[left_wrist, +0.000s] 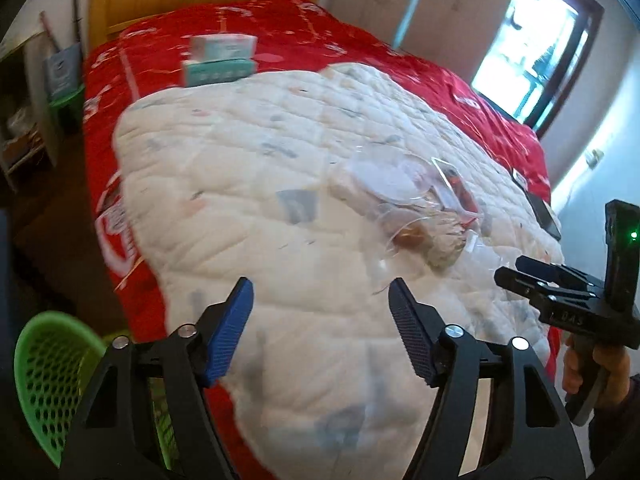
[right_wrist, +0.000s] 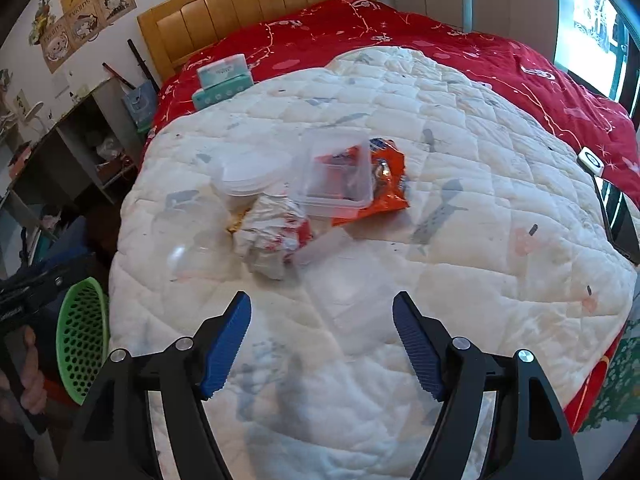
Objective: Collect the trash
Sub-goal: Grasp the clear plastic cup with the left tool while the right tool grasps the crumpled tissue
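Note:
A heap of trash lies on the white quilt (right_wrist: 460, 240): a clear square plastic box (right_wrist: 334, 174), an orange snack bag (right_wrist: 386, 184), a crumpled white wrapper (right_wrist: 272, 236), round clear lids (right_wrist: 250, 172) and a clear cup (right_wrist: 196, 248) on its side. The left wrist view shows the same heap (left_wrist: 416, 208), blurred. A green mesh basket (left_wrist: 52, 376) stands on the floor at the bed's left side; it also shows in the right wrist view (right_wrist: 82, 336). My left gripper (left_wrist: 320, 328) is open and empty above the quilt's near part. My right gripper (right_wrist: 322, 344) is open and empty, short of the heap.
Two tissue boxes (right_wrist: 222, 80) lie stacked on the red bedspread (right_wrist: 520, 72) near the wooden headboard (right_wrist: 256, 16). A phone (right_wrist: 618, 216) and a small white device (right_wrist: 591, 161) lie at the bed's right edge. Shelves (right_wrist: 80, 152) stand at the left.

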{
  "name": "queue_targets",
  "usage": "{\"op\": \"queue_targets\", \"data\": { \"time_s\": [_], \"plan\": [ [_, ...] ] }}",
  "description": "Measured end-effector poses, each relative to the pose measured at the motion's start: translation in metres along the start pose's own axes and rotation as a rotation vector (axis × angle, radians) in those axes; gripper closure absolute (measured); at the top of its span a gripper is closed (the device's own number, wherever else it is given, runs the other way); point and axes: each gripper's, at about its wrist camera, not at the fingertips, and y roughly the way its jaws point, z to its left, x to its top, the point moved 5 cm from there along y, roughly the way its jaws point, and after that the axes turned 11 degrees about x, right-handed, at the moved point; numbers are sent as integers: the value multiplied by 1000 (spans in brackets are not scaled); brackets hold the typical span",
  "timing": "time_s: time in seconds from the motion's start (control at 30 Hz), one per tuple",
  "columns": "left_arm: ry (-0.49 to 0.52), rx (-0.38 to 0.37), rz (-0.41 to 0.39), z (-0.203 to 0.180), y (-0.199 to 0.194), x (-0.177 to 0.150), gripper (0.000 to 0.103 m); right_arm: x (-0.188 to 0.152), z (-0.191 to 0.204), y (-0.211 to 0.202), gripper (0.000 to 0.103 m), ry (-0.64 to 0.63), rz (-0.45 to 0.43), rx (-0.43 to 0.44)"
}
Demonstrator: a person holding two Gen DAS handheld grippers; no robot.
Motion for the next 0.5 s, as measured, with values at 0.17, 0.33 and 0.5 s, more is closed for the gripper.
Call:
{"op": "queue_targets", "data": {
  "time_s": [0.17,0.33,0.5],
  "plan": [
    [47,-17,36,-24,31,14,44,2,-5,-1,33,-7,-1,8],
    [77,-23,71,-40,55,19,56,3,-9,3,33,-28,15,1],
    [53,-42,91,-41,68,20,87,9,-6,6,36,-23,9,31]
  ]
}}
